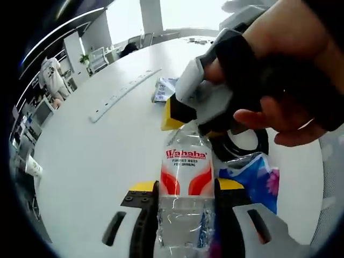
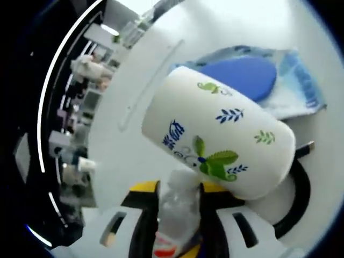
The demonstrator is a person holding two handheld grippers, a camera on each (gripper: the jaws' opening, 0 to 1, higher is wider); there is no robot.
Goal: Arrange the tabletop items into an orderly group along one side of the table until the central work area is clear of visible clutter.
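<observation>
Clear plastic, the bottle [image 1: 185, 193] is pinched between the jaws of the left tool [image 1: 185, 201], its long axis running straight ahead along them, label up. At its far end the right tool [image 1: 185, 110] meets the cap, carried in a hand [image 1: 290, 70]. In the right gripper view the right tool [image 2: 180, 207] is pressed on that cap end [image 2: 177, 215], beside a white cup [image 2: 217, 137] lying tilted. Beyond, a blue packet [image 2: 252, 78] rests on the white table [image 1: 91, 161], farther toward its edge.
</observation>
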